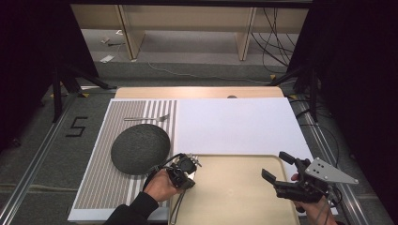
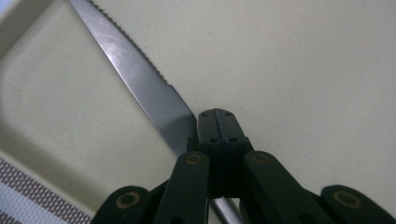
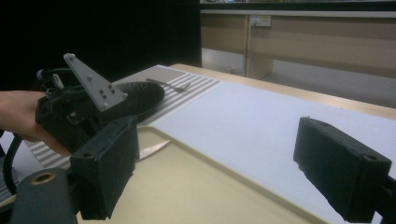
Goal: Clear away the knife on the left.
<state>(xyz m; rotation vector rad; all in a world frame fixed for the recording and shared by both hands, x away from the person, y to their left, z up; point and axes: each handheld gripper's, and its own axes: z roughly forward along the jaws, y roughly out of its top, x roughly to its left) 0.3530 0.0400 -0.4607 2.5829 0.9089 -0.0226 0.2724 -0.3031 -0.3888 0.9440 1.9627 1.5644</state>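
Place-setting looks half done to me: the fork already lies above the dark plate at the frame's left, while the left gripper, fingers clenched on the knife, holds it over the beige tray, and the right gripper waits with fingers released.

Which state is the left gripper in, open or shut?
Shut on the knife. In the left gripper view the left gripper's fingers press together, and the serrated blade emerges beside them over the beige tray.

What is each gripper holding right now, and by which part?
The left gripper is shut on the serrated steel knife, gripping where blade meets handle, over the beige tray. The right gripper is open, holding nothing.
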